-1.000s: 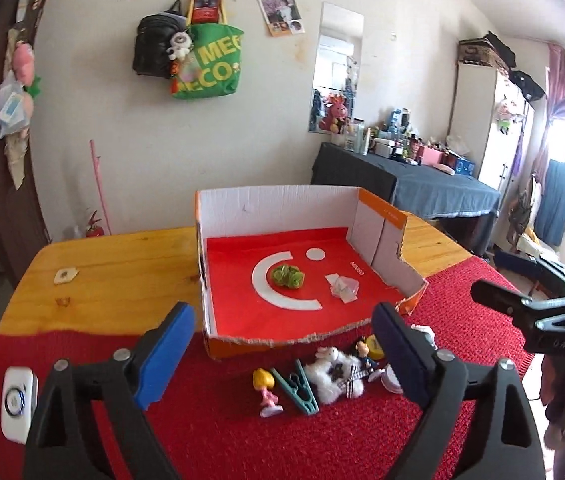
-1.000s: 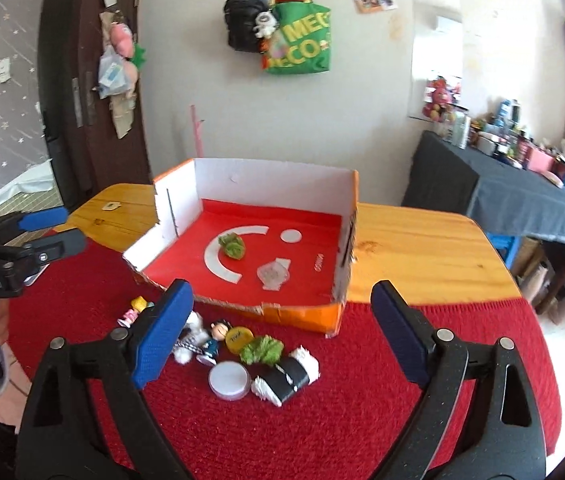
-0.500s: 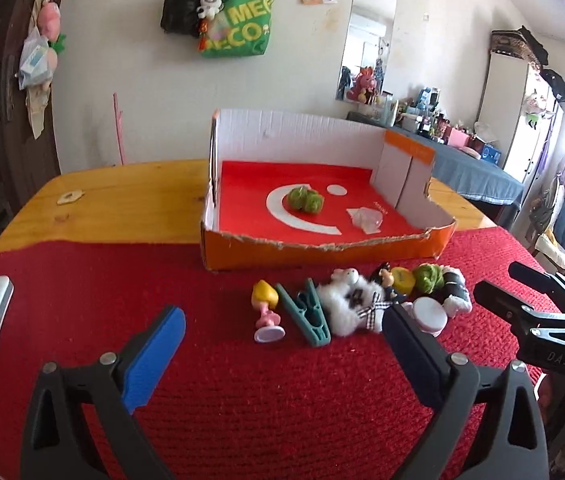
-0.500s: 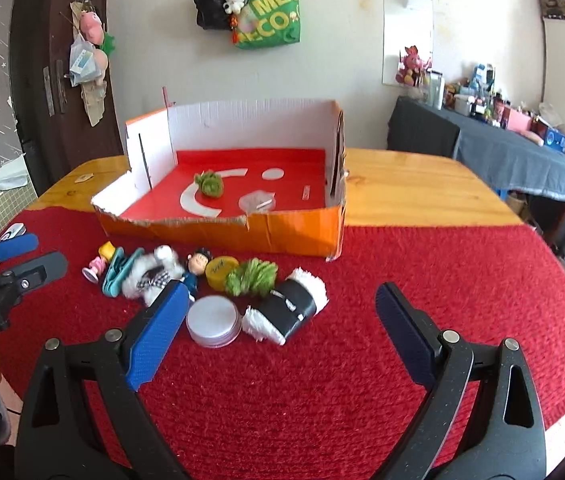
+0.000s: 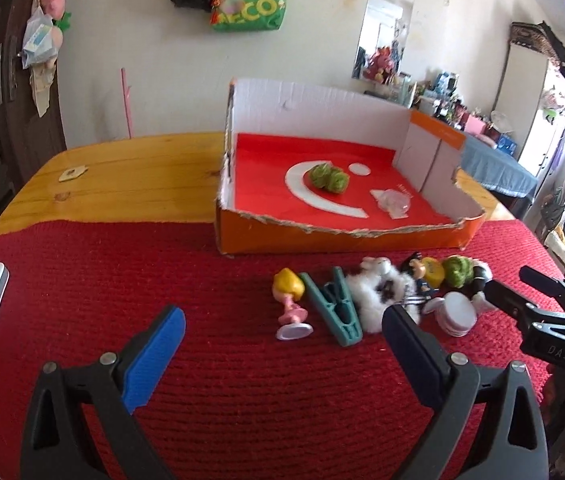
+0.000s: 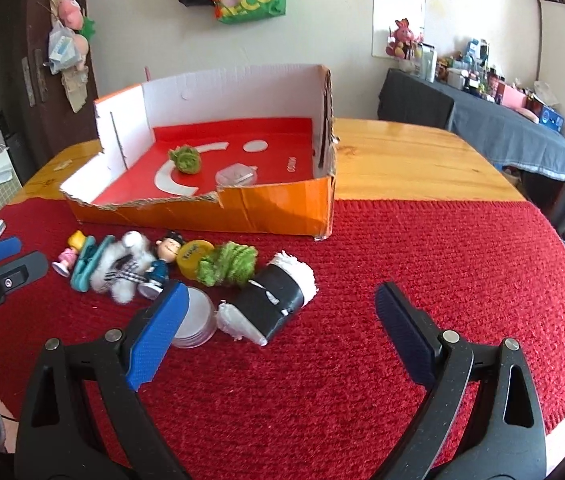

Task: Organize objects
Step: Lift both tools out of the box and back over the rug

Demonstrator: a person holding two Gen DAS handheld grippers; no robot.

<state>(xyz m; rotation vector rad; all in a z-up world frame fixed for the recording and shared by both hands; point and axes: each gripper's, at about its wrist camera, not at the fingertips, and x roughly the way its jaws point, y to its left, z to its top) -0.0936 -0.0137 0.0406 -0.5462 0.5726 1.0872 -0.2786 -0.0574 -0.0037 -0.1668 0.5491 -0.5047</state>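
Left wrist view: left gripper [image 5: 282,332] spread wide, nothing between its pads, above the red mat [image 5: 162,264]. Right gripper [image 6: 278,316] likewise released and empty. Small toys [image 6: 154,268] lie in a row on the mat just before the orange box [image 6: 242,208]; a green ball [image 5: 328,176] sits inside it.

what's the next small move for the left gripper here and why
Probably ease the left gripper forward and down over the yellow-haired figurine. Its jaws stand open and empty, the figurine lies nearest at the row's left end on the red mat, and the orange box right behind already holds a green pompom.
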